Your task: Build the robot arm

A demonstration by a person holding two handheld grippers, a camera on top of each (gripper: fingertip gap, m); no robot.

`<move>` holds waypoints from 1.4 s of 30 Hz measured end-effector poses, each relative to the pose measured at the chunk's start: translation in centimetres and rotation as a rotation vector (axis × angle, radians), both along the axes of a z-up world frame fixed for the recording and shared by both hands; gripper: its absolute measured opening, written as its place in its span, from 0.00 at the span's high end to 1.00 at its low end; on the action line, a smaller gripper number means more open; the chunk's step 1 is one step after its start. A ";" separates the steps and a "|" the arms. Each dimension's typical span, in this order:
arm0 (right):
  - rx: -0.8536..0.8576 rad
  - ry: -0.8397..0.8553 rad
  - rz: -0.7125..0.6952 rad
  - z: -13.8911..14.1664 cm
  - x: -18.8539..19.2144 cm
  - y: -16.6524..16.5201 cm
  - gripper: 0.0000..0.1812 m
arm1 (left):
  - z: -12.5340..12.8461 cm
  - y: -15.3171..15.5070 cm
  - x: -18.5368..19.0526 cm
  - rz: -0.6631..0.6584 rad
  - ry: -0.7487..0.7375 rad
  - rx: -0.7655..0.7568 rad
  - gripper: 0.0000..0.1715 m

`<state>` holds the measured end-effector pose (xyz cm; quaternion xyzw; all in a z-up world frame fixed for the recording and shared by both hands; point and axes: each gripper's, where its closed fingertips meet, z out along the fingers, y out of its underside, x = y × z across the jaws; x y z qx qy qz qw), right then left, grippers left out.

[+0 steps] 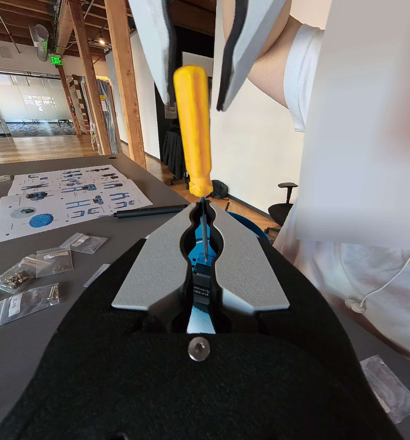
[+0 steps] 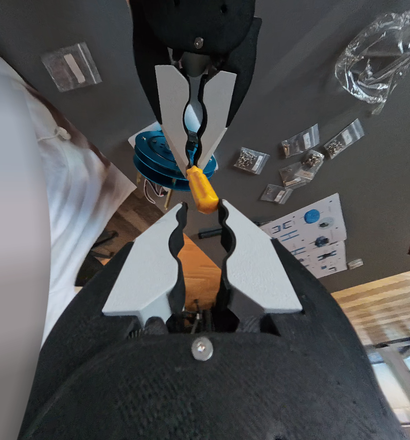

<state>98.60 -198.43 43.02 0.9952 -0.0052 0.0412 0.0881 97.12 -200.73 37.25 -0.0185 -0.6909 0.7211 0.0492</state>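
The left gripper [image 1: 202,207] is closed around a black servo block [image 1: 201,283], its tips pinching the shaft of a yellow-handled screwdriver [image 1: 194,133] standing upright, tip on a blue bracket [image 1: 202,256]; the right gripper [image 2: 201,206] is parted about the handle top, one pad touching; keeping the driver vertical looks wise. At nine o'clock lie screw bags [image 1: 32,269], instruction sheets [image 1: 63,200] and a black rod [image 1: 149,210]; a blue wheel [image 2: 151,166] sits beneath.
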 end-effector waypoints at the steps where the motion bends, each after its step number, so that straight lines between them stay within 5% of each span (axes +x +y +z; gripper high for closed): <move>1: -0.005 -0.007 0.030 -0.1 0.0 -0.1 0.86 | 0.0 0.0 -0.1 -0.003 0.001 -0.001 0.99; 24: -0.027 -0.005 0.045 -0.2 -0.4 -1.3 0.91 | -1.8 1.0 0.6 -0.012 0.049 0.095 0.91; 28: -0.030 -0.002 0.049 -0.2 -0.4 -1.4 0.91 | -3.6 1.4 0.8 -0.016 0.057 0.170 0.75; 42: -0.037 0.003 0.059 -0.2 -0.1 -1.7 0.91 | -5.4 0.7 -0.7 -0.076 -0.001 0.253 0.83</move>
